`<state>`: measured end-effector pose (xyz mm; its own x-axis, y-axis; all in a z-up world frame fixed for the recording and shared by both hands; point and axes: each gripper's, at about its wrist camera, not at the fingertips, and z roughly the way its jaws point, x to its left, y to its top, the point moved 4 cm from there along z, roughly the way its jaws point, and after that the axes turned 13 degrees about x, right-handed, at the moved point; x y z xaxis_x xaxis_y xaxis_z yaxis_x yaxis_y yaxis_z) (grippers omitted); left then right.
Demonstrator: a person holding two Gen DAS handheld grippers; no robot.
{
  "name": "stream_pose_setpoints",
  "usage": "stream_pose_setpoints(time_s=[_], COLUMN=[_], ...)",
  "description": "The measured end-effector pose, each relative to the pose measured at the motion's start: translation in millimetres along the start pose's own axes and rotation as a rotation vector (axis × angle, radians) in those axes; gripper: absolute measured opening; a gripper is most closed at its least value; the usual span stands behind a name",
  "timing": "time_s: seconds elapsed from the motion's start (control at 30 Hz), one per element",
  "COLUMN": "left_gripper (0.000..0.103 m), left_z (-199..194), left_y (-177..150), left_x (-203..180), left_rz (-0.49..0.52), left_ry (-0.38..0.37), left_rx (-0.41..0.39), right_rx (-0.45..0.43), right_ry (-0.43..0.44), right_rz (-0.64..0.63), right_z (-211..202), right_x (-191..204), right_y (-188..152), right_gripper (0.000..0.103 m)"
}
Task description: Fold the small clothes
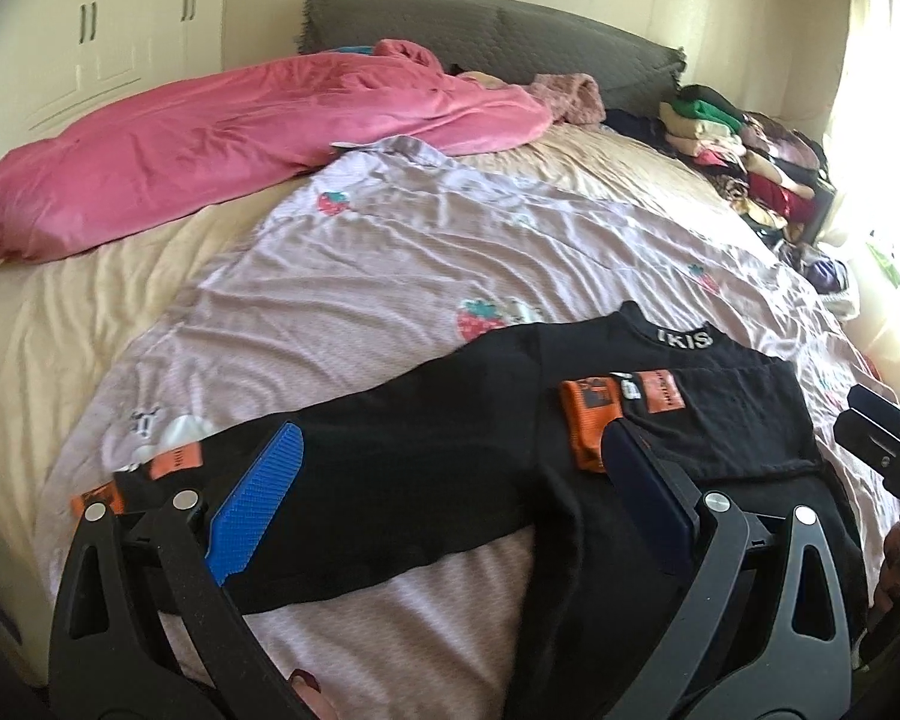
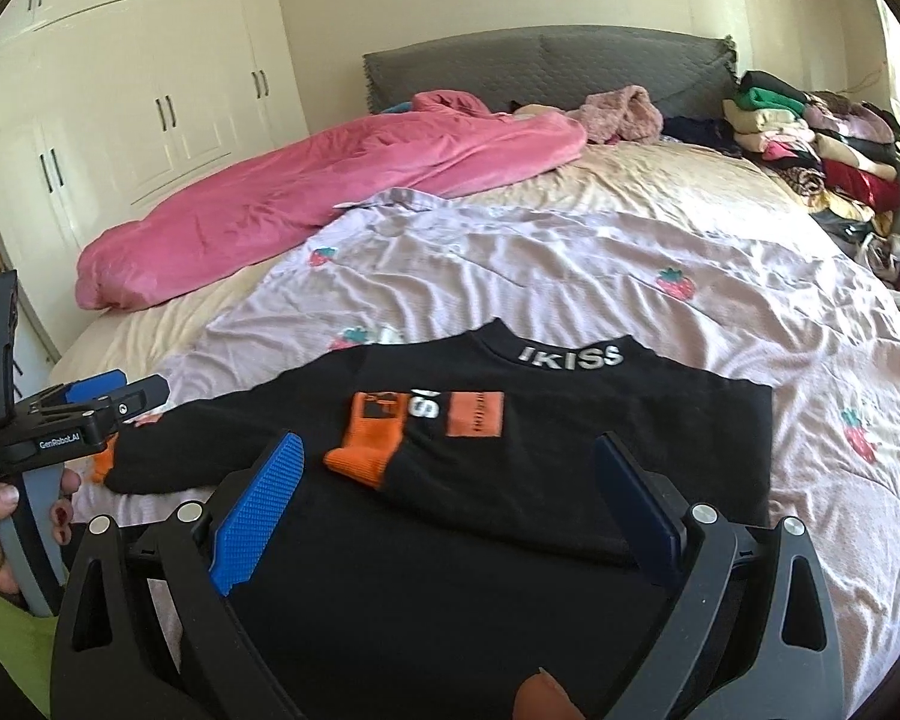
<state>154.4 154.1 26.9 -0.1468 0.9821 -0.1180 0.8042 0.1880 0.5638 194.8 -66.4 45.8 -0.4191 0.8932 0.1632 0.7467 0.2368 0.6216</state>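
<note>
Small black knit sweater with orange cuffs [image 2: 510, 468], one sleeve folded across (other still outstretched), on bed; left claw [image 1: 450, 510] and right claw [image 2: 450, 510] released, empty; next: grasp outstretched sleeve.

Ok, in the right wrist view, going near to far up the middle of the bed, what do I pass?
Black long-sleeved top with orange cuffs → wrinkled lilac strawberry-print sheet → crumpled pink quilt → grey quilted headboard.
</note>
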Motion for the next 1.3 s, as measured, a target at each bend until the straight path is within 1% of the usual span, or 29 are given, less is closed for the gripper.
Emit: stream_pose_setpoints(time_s=[0.17, 0.3, 0.5, 0.73, 0.87, 1.03, 1.13, 1.3], left_gripper=[0.093, 0.093, 0.093, 0.093, 0.093, 0.093, 0.093, 0.093], left_z=[-7, -15, -22, -24, -24, -19, -14, 2], left_y=[-6, -9, -19, -30, -37, -49, -56, -68], left_x=[26, 46, 84, 131, 157, 189, 201, 217], left_rz=[-0.046, -0.081, -0.149, -0.249, -0.301, -0.375, -0.402, -0.454], left_ry=[0.017, 0.023, 0.06, 0.089, 0.098, 0.114, 0.117, 0.091], left_rx=[-0.003, -0.016, -0.013, 0.003, 0.016, 0.051, 0.073, 0.151], right_rx=[0.021, 0.036, 0.063, 0.077, 0.086, 0.089, 0.1, 0.119], right_ry=[0.018, 0.027, 0.031, 0.061, 0.104, 0.127, 0.133, 0.138], right_rz=[-0.049, -0.059, -0.083, -0.108, -0.133, -0.186, -0.21, -0.22], right_z=[11, 20, 32, 41, 45, 48, 52, 58], right_x=[24, 35, 50, 67, 80, 101, 111, 116], right_y=[3, 3, 2, 2, 1, -2, -6, -11], right_gripper=[0.096, 0.096, 0.096, 0.096, 0.096, 0.096, 0.096, 0.096])
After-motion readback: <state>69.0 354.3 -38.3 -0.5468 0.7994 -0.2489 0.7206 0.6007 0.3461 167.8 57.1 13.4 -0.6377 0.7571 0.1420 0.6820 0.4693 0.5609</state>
